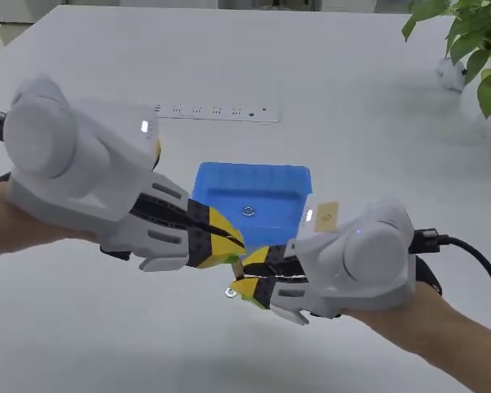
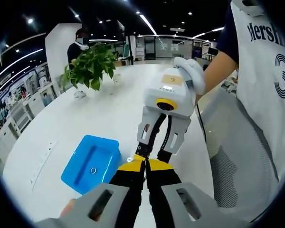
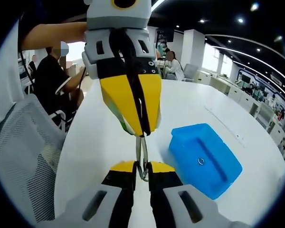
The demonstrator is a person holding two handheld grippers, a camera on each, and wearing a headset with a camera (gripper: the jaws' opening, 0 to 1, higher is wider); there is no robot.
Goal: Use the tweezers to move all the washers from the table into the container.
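On the white worktop [image 1: 352, 82] just before the blue container [image 1: 254, 170], a washer [image 1: 230, 292] is seen beside the tips of the left claw [image 3: 141, 133] and right claw [image 3: 142, 171], both closed on the slim tweezers [image 3: 142, 152]; thin, light and slippery, it is judged best nipped across its rim.

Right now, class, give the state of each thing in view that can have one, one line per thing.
left hand-held gripper: shut on the tweezers.
right hand-held gripper: shut on the tweezers' other end.
tweezers: spanning the two grippers, tip to tip.
blue container: open-topped, one washer inside.
washer in container: lying flat on the bottom.
loose washer: on the table by the gripper tips, not yet moved.
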